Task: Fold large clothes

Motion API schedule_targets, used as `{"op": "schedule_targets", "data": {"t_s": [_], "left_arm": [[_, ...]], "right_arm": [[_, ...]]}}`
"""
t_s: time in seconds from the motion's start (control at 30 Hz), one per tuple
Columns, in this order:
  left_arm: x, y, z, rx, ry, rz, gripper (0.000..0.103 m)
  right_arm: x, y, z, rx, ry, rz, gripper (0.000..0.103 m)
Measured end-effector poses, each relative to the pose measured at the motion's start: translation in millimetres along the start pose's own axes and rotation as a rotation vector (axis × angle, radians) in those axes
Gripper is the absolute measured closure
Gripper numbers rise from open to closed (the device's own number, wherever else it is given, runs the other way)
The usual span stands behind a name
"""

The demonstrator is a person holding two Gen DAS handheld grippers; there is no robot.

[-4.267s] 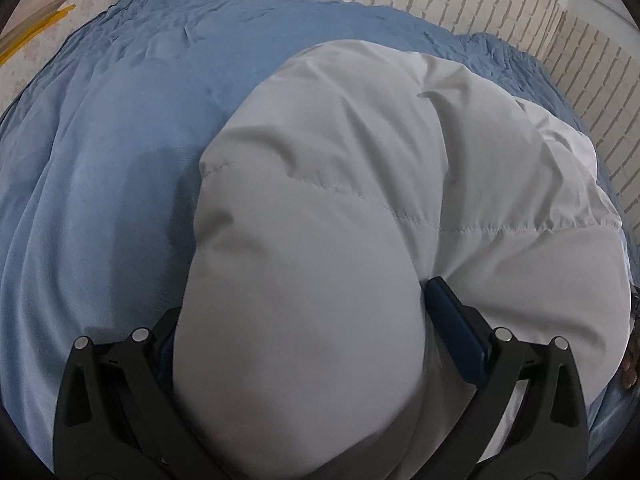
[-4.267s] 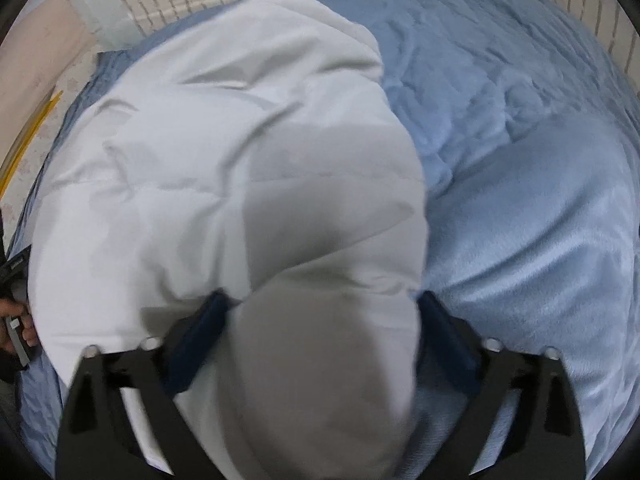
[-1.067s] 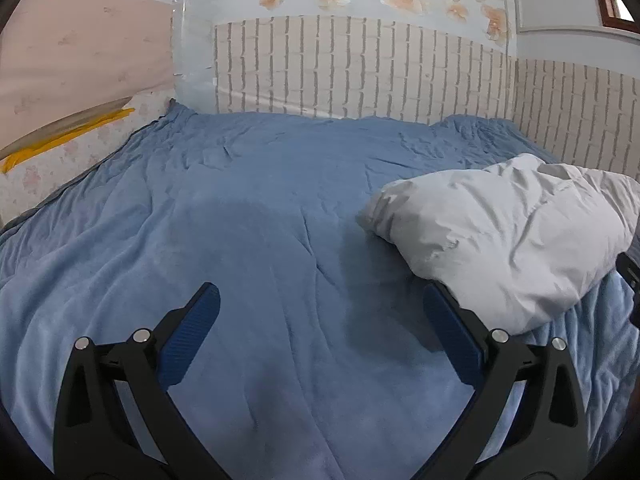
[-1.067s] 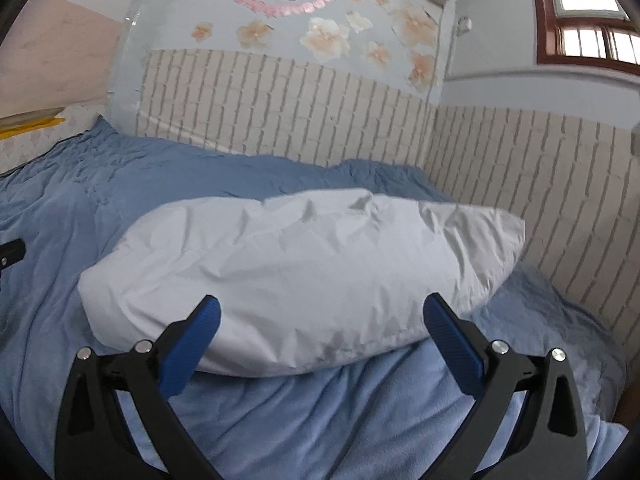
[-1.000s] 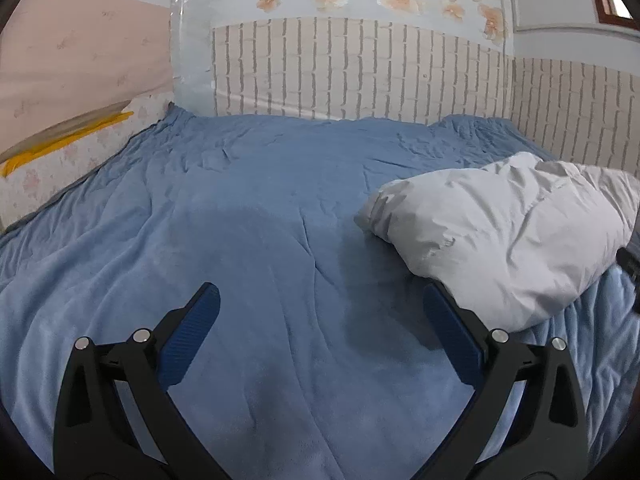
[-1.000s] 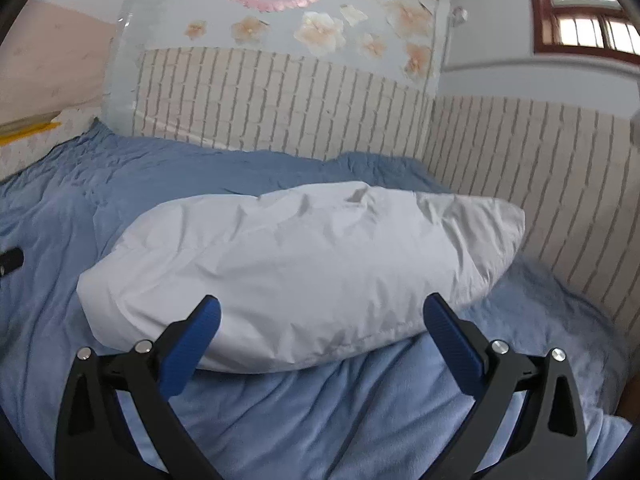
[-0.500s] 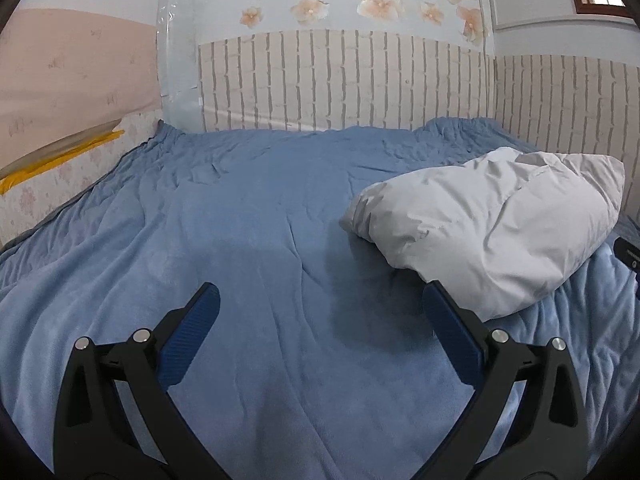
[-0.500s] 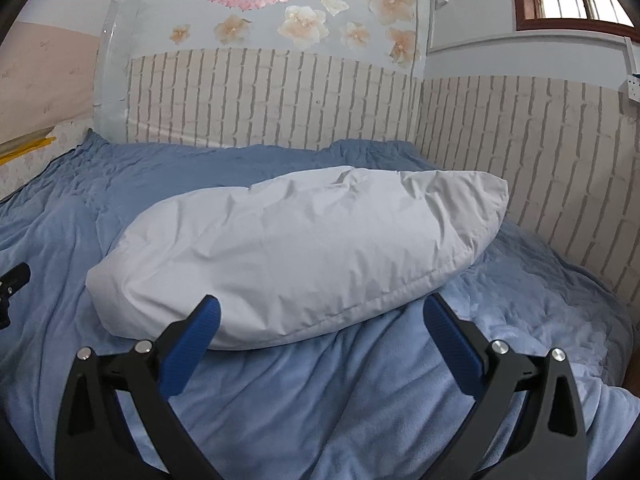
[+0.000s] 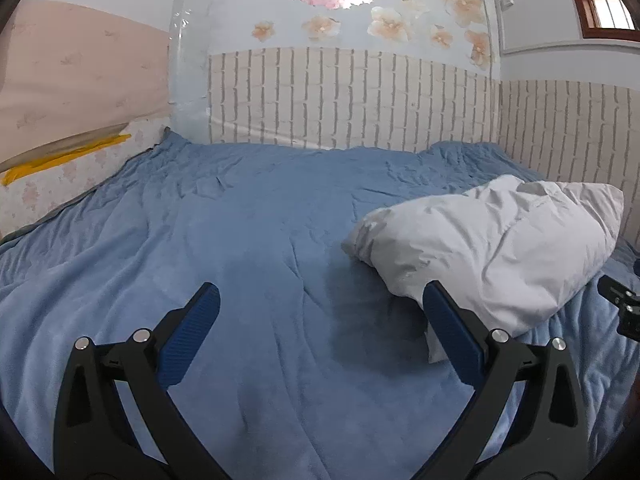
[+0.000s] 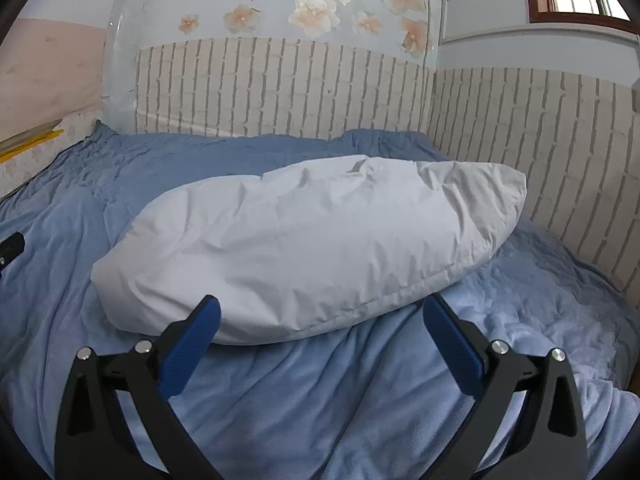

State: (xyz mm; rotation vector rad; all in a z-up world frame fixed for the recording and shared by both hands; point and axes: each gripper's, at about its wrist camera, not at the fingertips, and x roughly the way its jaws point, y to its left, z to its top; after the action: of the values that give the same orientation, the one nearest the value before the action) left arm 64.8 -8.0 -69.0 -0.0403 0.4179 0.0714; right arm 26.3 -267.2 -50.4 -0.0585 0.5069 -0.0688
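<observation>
A puffy white padded garment (image 10: 312, 248) lies folded into a thick bundle on the blue blanket (image 10: 360, 400). In the left wrist view the same white garment (image 9: 500, 248) sits at the right, on the blue blanket (image 9: 240, 240). My right gripper (image 10: 320, 320) is open just in front of the bundle's near edge, holding nothing. My left gripper (image 9: 320, 312) is open over bare blanket, left of the bundle, its right finger (image 9: 452, 328) close to the bundle's near corner. The other gripper's black tip (image 9: 620, 308) shows at the right edge.
The bed is bounded by a brick-pattern wall (image 9: 352, 100) at the back and a brick-pattern wall (image 10: 560, 152) on the right. A pink panel with yellow tape (image 9: 60, 160) runs along the left side. Open blanket stretches left of the bundle.
Both grippers let go of the white garment and pulled back from it. Over the last second both views drew a little further away and lower; the bundle stays put.
</observation>
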Motion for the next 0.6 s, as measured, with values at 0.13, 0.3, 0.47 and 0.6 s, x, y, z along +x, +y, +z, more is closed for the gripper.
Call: {"op": "schedule_targets", "data": {"t_s": [0.13,0.3,0.47,0.6], "left_arm": [[4,-4,-1,0.006,0.016,-0.017,0.003],[2,-9,5,0.011,-0.008,-0.02,0.003],[2,-13,7,0.024,-0.01,-0.037,0.003],[11,-11,6,0.004,0.036,-0.057,0.003]], "right_arm": [[1,4,1,-0.012,-0.003,0.007,0.002],[4,9,3,-0.018,0.008,0.022,0.002],[11,7,3,-0.002,0.034,0.027,0.002],[18,7,2,0.005,0.059,0.035,0.002]]}}
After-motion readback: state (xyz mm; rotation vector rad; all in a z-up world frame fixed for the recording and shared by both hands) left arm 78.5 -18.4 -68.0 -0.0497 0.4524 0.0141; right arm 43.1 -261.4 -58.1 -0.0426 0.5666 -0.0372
